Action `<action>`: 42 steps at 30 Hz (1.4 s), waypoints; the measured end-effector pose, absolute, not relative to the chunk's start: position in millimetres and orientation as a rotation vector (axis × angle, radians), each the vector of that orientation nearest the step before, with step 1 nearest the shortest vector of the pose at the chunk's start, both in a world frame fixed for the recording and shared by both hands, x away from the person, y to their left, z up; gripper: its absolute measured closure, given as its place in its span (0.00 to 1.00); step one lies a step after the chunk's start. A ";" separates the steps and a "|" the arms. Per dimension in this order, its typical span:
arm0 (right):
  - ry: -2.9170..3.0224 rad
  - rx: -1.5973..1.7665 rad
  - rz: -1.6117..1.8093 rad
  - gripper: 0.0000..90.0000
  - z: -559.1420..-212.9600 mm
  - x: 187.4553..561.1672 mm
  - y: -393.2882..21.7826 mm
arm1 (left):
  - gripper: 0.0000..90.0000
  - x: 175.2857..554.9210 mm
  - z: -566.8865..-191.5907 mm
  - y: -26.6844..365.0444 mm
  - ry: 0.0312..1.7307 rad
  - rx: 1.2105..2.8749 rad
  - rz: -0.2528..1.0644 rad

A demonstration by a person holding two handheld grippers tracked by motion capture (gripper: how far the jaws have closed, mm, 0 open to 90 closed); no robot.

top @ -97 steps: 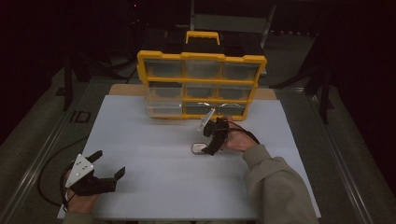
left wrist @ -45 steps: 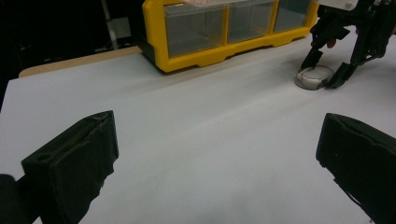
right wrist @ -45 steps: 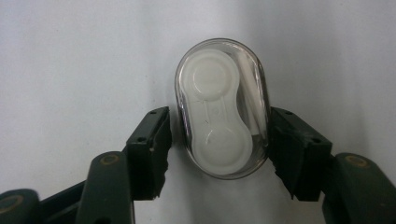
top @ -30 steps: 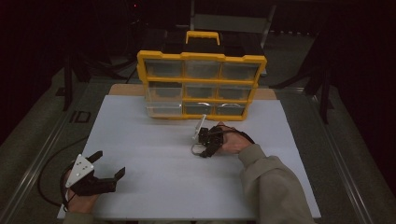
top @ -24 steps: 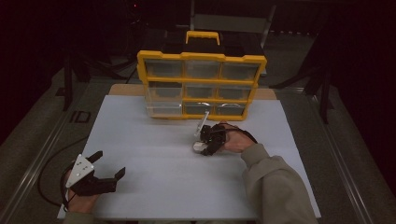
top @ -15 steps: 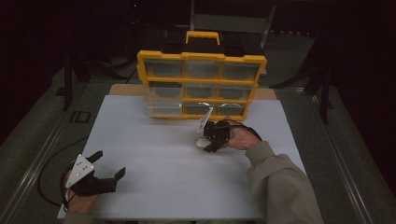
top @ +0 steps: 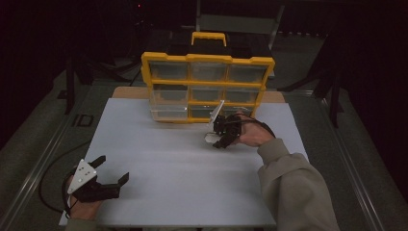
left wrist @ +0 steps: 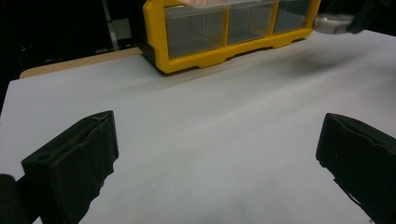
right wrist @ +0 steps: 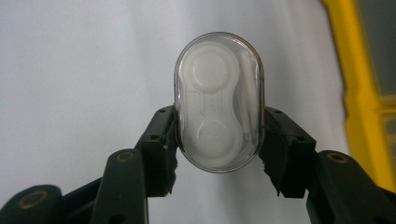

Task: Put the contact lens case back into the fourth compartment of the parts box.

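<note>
White bench [top: 192, 192] carries a yellow-framed organiser of clear plastic drawers [top: 207, 86] at its far edge. Just before it, the right tool [top: 217, 138] clamps a clear oval capsule holding white discs [right wrist: 218, 100]. Near the front-left corner, the left tool [top: 103, 179] rests with jaws apart.

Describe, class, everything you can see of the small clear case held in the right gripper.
The clear case is a rounded oblong of see-through plastic, seemingly holding a white insert with two round wells, one above the other. The right gripper clamps it, one black jaw on each long side, near its lower half. It sits over the white table, just in front of the yellow organiser; whether it touches the table cannot be told.
</note>
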State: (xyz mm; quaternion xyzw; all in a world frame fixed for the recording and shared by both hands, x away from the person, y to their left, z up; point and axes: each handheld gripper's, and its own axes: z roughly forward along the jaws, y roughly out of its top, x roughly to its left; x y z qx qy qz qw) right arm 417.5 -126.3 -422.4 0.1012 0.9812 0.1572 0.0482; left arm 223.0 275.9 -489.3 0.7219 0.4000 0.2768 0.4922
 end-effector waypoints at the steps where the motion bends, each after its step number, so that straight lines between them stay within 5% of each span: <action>1: 2.987 0.309 0.481 0.54 -419.6 419.1 -126.7 | 0.00 223.0 -489.3 275.9 0.971 1.751 0.671; 42: 2.936 0.309 0.480 0.54 -360.6 435.1 -119.1 | 0.00 223.1 -489.8 275.7 0.969 1.751 0.667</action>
